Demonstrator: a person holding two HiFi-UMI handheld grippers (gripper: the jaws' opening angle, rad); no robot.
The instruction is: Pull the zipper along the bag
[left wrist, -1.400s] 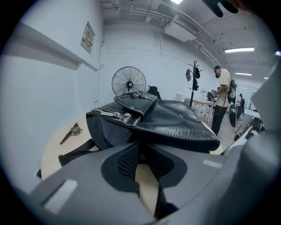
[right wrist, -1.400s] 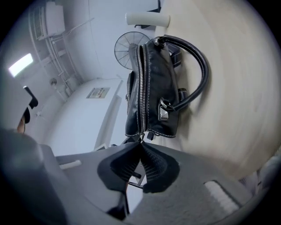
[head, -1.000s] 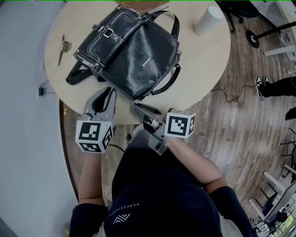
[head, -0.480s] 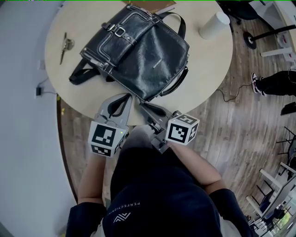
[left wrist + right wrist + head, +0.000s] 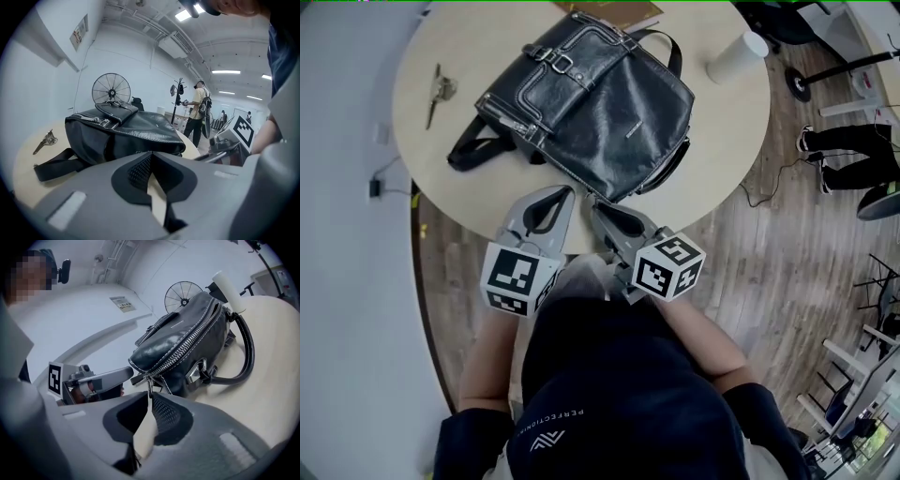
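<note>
A black leather bag (image 5: 600, 103) lies on the round table (image 5: 478, 192), with its near corner by the front edge. Along the bag's side (image 5: 187, 333) runs a silver zipper (image 5: 192, 341). The zipper's pull (image 5: 149, 383) hangs at that near corner. My right gripper (image 5: 596, 202) points at the corner; its jaws have just been opening and stand a narrow slit apart (image 5: 150, 397), with the pull's lower end right at the tips. My left gripper (image 5: 566, 193) sits beside it, a little short of the bag (image 5: 126, 133); its jaws have eased slightly but the tips still meet (image 5: 150, 153), with nothing between them.
A bunch of keys (image 5: 438, 92) lies at the table's left. A white cylinder (image 5: 736, 56) stands at the far right edge. A brown flat item (image 5: 614, 11) lies behind the bag. A standing fan (image 5: 111, 89) and a person (image 5: 198, 112) are beyond the table.
Both grippers have come forward over the table edge toward the bag's near corner. The left jaws, apart a second ago, have closed. The right gripper has rolled.
</note>
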